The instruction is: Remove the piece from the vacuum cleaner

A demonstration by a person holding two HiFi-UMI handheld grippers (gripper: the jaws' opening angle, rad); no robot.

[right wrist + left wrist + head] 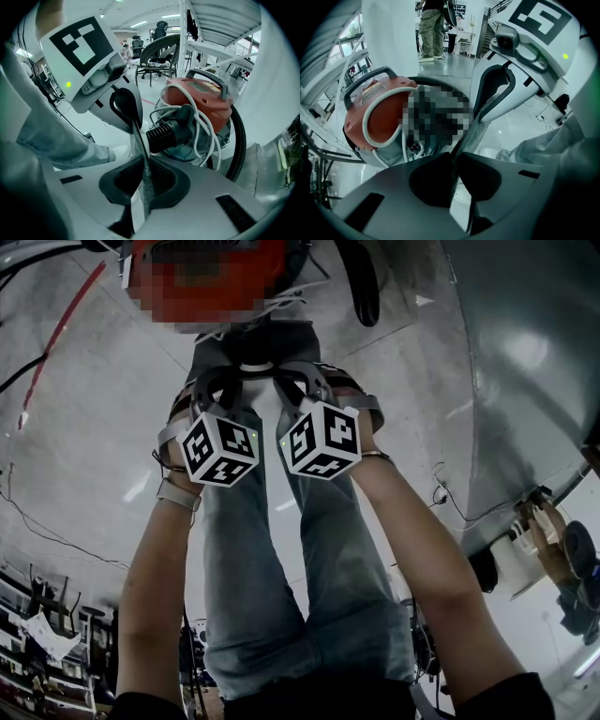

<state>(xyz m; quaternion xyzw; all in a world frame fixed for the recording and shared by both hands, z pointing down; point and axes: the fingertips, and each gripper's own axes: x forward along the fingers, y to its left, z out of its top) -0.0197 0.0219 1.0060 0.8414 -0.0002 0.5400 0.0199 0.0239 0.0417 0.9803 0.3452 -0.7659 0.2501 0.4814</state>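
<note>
The vacuum cleaner [201, 101] is red with a grey handle, a black ribbed hose and a white cord wound on it. It stands on the floor just beyond both grippers, and also shows in the left gripper view [382, 115] and at the top of the head view [202, 268]. A thin grey piece [140, 140] stretches between the two grippers, clear of the vacuum cleaner. My right gripper [145, 164] is shut on one end and my left gripper [454, 159] on the other end of the grey piece [468, 136]. Seen from the head, the left gripper [222, 381] and right gripper [302, 379] hang close together above the person's legs.
Metal racks [220, 28] stand behind the vacuum cleaner, office chairs [157, 47] farther back. A person [431, 28] stands in the distance. A large grey curved surface [525, 381] fills the head view's right side. Cables [450, 493] lie on the floor.
</note>
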